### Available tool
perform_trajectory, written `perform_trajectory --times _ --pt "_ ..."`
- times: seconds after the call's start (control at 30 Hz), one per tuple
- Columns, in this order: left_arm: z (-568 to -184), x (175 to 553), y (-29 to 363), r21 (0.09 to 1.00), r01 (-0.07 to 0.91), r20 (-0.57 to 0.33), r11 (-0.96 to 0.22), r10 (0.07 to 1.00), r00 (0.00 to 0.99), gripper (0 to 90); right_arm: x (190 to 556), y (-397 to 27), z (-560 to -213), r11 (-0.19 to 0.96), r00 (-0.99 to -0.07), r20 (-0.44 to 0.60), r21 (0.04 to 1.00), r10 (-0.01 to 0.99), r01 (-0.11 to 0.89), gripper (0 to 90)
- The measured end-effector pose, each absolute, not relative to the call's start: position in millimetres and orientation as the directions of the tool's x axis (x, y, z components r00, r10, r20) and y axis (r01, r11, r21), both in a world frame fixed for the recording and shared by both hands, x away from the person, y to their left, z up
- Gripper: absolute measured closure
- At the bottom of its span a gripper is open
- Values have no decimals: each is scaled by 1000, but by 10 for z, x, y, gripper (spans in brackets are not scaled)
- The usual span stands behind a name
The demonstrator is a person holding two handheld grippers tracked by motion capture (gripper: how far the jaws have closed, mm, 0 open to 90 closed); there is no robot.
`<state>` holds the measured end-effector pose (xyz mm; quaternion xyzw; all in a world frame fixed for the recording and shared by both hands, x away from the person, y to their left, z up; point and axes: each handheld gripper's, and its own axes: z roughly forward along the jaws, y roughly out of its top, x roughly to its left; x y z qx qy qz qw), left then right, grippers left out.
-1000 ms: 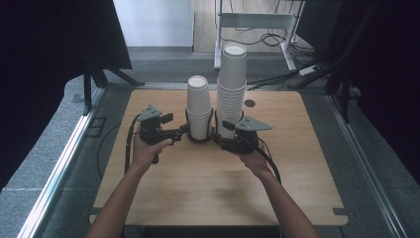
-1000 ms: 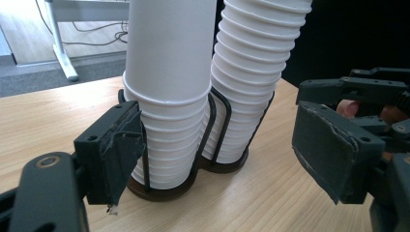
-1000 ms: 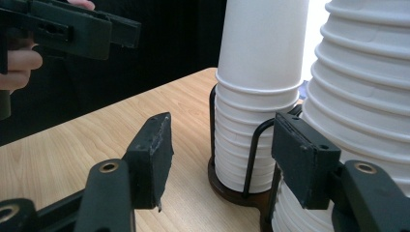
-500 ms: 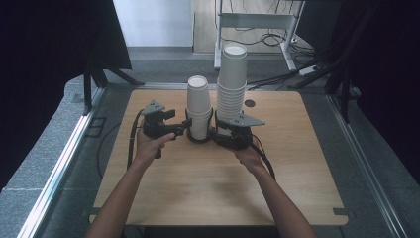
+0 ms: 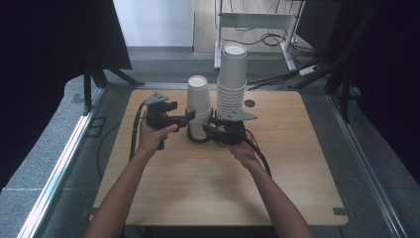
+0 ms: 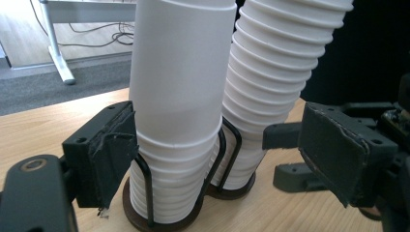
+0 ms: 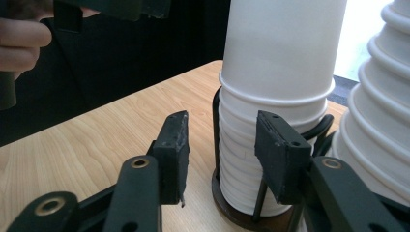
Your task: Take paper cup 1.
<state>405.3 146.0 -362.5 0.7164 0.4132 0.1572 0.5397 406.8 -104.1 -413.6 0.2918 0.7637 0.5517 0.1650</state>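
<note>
My left gripper [image 5: 188, 116] sat left of centre in the high view. Its jaws had just been opening and stood wide, either side of the shorter cup stack [image 5: 198, 106]. In the left gripper view one pad [image 6: 113, 159] was right against the cup wall and the other was well off it, so nothing was gripped.

The stack stood mid-frame in its wire holder [image 6: 145, 193] on the table [image 5: 198, 198]. The top cup [image 6: 179, 72] rode high and looked loose on the cups below.

My right gripper [image 5: 213, 128] was just right of that stack, low down. Its jaws had just been closing to a medium gap. Nothing was between them, and the stack's base lay just beyond the pads.

The taller stack [image 5: 232, 79] stood just beside the shorter one, upper centre-right.

My read was that the step was freeing the top cup. To do it well:
- Pin the lower cups or the holder with one gripper first.
- Take the top cup on its bare wall, above the next rim.
- Squeeze lightly, since paper crushes.
- Pull straight up without tilting, because the tall stack was close enough to knock.
</note>
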Motion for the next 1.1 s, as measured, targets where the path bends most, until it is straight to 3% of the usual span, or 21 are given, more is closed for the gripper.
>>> perform_trajectory --times 0.3,0.43,0.53,0.67,1.1 --pt "-3581 4114 1382 905 412 -193 -104 764 616 153 4127 -977 -4165 230 -778 60 939 626 258 641" --pt "-3594 4201 1356 897 432 -209 -91 774 598 141 4154 -956 -4185 248 -775 39 936 631 249 728" --pt "-3618 4260 1351 893 442 -226 -82 768 599 79 4175 -951 -4199 260 -766 29 932 642 252 806" --pt "-3626 4320 1333 892 444 -224 -84 772 595 73 4221 -948 -4214 262 -765 32 930 644 260 853" --pt "-3688 4475 1298 881 464 -216 -89 797 564 47 4306 -852 -4257 248 -766 60 927 640 280 878"
